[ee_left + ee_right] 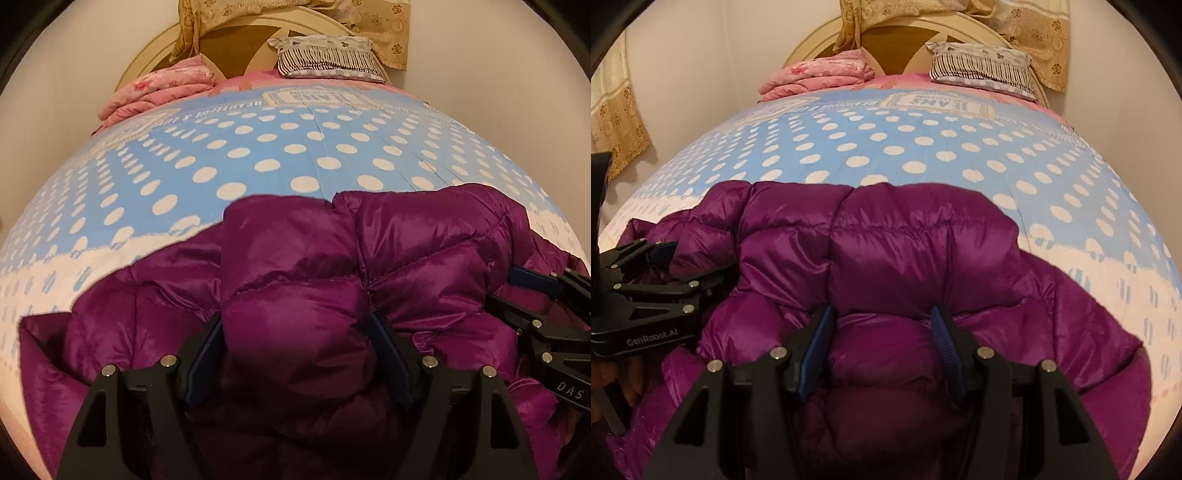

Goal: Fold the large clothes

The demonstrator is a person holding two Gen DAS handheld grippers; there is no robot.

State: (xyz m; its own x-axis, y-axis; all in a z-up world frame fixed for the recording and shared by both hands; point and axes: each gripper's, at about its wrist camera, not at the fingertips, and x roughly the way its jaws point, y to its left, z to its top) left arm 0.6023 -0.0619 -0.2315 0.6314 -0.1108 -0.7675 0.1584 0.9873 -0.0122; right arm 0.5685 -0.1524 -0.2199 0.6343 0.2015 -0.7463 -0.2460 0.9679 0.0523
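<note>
At the near edge of the bed (303,155), on the blue dotted bedspread (923,155), a purple puffer jacket (886,251), bunched and doubled over itself, glossy, quilted in fat padded sections, spilling toward both near corners

Left gripper (295,347) clamped on a thick roll of the jacket, blue pads pressed into the padding on either side; right gripper (882,343) likewise closed over a bulging fold, both sitting close together near the jacket's middle

Probably mid-fold, with a doubled layer being carried or pressed toward the far side of the bed

To do it well: keep both grips firm, since the slick shell likely slides out of a loose pinch; move the two handfuls level and together so the fold line stays straight; lay the layer down flat, then press the trapped air out, because puffy filling tends to spring back open

Far off at the head of the bed, a striped pillow (325,55) and a folded pink blanket (159,92), well apart from the jacket
</note>
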